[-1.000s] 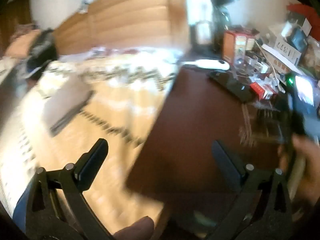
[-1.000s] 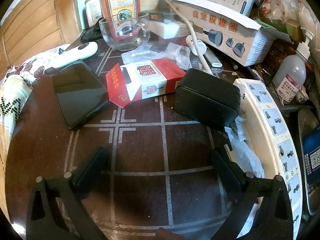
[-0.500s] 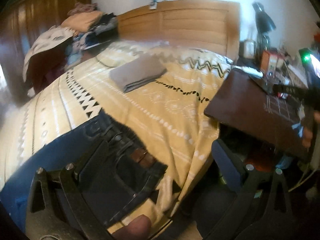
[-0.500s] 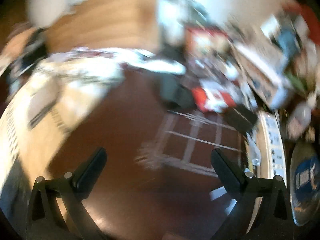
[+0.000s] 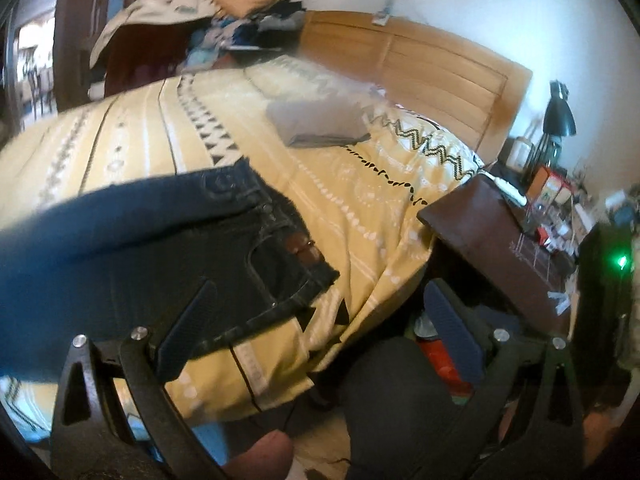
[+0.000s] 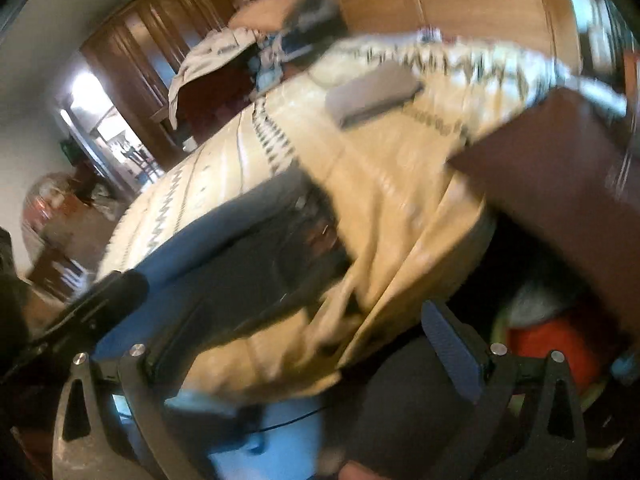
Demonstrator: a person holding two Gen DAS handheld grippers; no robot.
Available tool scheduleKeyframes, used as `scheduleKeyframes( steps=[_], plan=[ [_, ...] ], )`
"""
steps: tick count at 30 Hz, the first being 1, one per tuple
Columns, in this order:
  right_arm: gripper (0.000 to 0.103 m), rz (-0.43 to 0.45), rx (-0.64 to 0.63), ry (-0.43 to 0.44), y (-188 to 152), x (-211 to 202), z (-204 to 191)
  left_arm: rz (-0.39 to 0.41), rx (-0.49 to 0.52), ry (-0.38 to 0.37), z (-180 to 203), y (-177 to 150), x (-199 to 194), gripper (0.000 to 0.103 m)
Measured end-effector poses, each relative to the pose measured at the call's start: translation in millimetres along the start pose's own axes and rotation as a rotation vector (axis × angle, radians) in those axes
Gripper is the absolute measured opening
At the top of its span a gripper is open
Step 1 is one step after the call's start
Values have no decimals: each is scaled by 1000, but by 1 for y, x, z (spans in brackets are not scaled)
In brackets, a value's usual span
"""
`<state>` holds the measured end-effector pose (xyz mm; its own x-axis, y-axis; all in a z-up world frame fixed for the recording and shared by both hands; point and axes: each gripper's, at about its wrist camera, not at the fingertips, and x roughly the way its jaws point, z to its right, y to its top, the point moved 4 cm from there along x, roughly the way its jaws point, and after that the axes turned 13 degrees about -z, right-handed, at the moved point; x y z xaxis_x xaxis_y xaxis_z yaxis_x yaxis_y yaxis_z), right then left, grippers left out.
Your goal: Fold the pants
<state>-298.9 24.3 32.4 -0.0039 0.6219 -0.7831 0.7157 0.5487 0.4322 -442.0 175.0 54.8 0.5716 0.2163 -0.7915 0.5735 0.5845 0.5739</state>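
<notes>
The pants (image 5: pixel 132 240), dark blue jeans, lay on the yellow patterned bedspread (image 5: pixel 360 208) near the bed's edge, their waistband and a brown leather patch turned toward the wooden bedside table (image 5: pixel 492 236). In the left wrist view the left gripper (image 5: pixel 320 332) hung released, its two fingers spread wide; the left finger stood over the jeans' waistband edge, while the right finger was out past the side of the bed, above a dark-clothed leg (image 5: pixel 396 400) of the person. Neither pad appeared to touch the denim, though the fisheye made that hard to judge.

The right wrist view was blurred. There the right gripper (image 6: pixel 316 340) was likewise spread wide and held nothing, with the jeans (image 6: pixel 240 252) lying ahead of it on the bedspread (image 6: pixel 400 184) and the table (image 6: pixel 560 168) to the right.

Further up the bed, well apart from the jeans, a folded grey garment (image 5: pixel 320 124) rested flat near the wooden headboard (image 5: pixel 432 60). A heap of clothes (image 5: pixel 224 12) was piled beyond the far side of the bed. On the far end of the table stood a black desk lamp (image 5: pixel 558 116) among small boxes and clutter too small to make out.
</notes>
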Motion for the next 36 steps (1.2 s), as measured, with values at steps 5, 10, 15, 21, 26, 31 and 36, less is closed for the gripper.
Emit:
scheduleKeyframes(
  steps=[5,10,15,21,26,31,36],
  plan=[
    [103,-28,-23,16,-8,6,-16,6,-95,109,-27,-2,-9,103],
    [103,-58,-117,-5,-13,4,-38,45,-163,316,-64,-6,-34,103],
    [103,-42,-227,-87,-4,15,-66,65,-289,499,-129,-14,-62,103],
    [103,47,-442,-194,13,31,-144,58,-428,629,-191,-23,-102,103],
    [103,52,-494,-216,34,56,-205,38,-452,671,-231,-13,-116,103],
    [103,19,-497,-284,43,86,-244,22,-476,700,-260,-4,-118,103],
    [103,5,-483,-305,44,102,-264,25,-465,680,-271,2,-120,103]
  ],
)
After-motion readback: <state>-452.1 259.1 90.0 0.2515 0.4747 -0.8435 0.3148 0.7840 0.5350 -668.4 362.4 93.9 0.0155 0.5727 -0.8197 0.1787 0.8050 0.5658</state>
